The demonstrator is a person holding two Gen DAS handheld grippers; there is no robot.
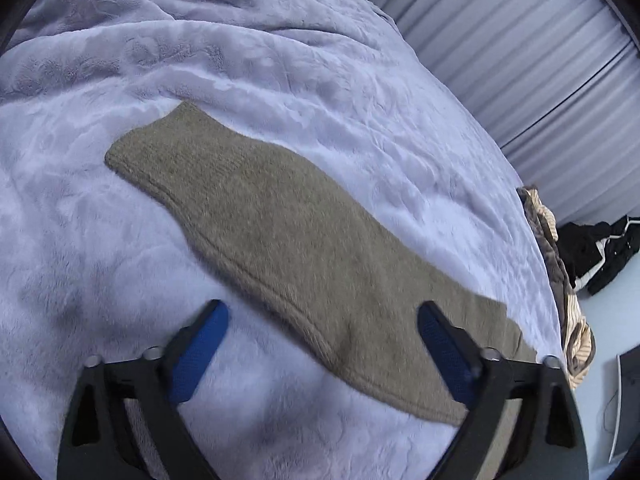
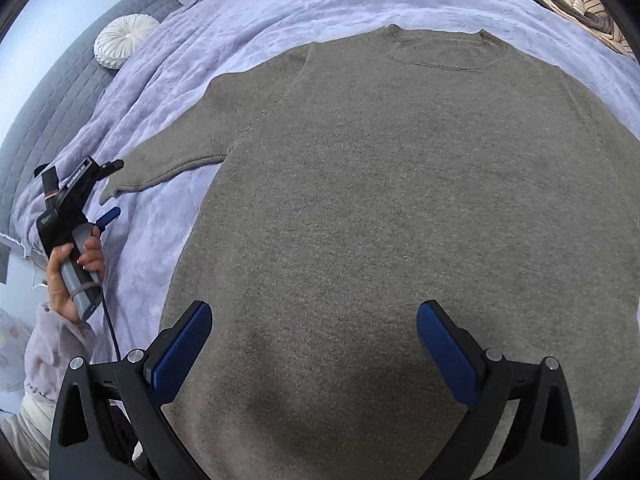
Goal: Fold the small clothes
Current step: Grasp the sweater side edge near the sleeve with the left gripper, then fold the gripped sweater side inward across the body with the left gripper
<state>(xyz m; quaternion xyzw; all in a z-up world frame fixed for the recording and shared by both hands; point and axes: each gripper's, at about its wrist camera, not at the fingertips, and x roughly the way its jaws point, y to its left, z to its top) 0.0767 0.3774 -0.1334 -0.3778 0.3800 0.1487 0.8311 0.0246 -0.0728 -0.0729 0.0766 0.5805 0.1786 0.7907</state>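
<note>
A grey-brown knitted sweater (image 2: 380, 200) lies flat on the lavender blanket (image 2: 168, 92), neckline at the far side. My right gripper (image 2: 314, 320) hangs open over its lower body, with nothing between the blue pads. In the left wrist view one sleeve (image 1: 280, 232) runs diagonally, with its ribbed cuff (image 1: 160, 144) far left. My left gripper (image 1: 322, 316) stands open above the sleeve's wider part, its pads apart on either side. The right wrist view shows the left gripper (image 2: 114, 190) in a hand (image 2: 80, 264) beside the sleeve's tip.
A pile of striped and dark clothes (image 1: 568, 300) lies at the bed's right edge, with a black garment (image 1: 600, 252) on the floor beyond. A round white cushion (image 2: 124, 40) rests against the grey quilted headboard (image 2: 52, 92). Pleated curtains (image 1: 540, 60) hang behind.
</note>
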